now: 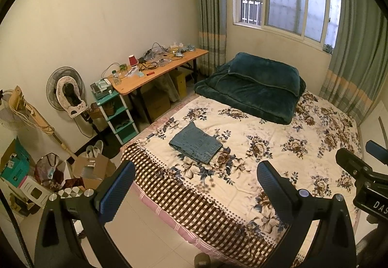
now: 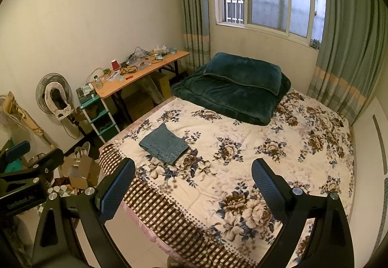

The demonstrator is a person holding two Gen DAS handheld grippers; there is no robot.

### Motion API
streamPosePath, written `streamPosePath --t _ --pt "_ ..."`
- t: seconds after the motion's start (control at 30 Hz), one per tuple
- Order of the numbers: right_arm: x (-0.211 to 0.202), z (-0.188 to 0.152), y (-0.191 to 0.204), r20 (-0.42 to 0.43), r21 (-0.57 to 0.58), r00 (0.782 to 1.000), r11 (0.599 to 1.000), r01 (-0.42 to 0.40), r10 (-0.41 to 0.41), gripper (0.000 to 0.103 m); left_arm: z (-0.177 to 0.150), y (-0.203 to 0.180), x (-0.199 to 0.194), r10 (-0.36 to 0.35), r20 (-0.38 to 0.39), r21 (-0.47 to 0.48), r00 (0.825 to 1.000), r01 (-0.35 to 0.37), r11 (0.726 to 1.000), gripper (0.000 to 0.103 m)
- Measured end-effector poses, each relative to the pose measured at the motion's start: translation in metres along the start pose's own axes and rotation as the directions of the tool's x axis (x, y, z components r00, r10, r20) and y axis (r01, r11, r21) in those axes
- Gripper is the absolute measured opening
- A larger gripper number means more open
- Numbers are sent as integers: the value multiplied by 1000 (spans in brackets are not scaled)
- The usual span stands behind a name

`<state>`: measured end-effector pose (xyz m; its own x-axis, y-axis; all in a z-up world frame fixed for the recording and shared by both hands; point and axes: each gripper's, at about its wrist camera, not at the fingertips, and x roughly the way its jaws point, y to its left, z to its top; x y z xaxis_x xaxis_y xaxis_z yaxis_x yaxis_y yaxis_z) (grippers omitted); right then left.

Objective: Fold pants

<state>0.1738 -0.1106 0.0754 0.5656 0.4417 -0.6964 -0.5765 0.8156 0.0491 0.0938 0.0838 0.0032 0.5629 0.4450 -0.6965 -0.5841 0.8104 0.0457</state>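
Observation:
Blue denim pants (image 1: pixel 196 143) lie folded into a compact rectangle on the floral bedspread (image 1: pixel 278 146), near the bed's left front corner; the right wrist view shows the same bundle of pants (image 2: pixel 165 144). My left gripper (image 1: pixel 196 185) hovers open over the foot of the bed, well short of the pants, with nothing between its blue pads. My right gripper (image 2: pixel 192 183) is also open and empty, held back from the bed at a similar height. Part of the right gripper (image 1: pixel 363 171) shows at the right edge of the left wrist view, and the left gripper (image 2: pixel 21 171) shows at the left edge of the right wrist view.
A dark green folded quilt with a pillow (image 1: pixel 254 86) lies at the head of the bed under the window. A cluttered wooden desk (image 1: pixel 157 71), a teal shelf (image 1: pixel 116 112), a fan (image 1: pixel 65 90) and cardboard boxes (image 1: pixel 92 168) stand left of the bed.

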Motion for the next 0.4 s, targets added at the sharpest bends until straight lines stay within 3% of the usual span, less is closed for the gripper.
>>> streamPosePath --t 0.4 --pt "-1 1 -2 4 1 1000 1000 6 -6 99 -1 1 -1 2 9 -2 1000 -2 1000 103"
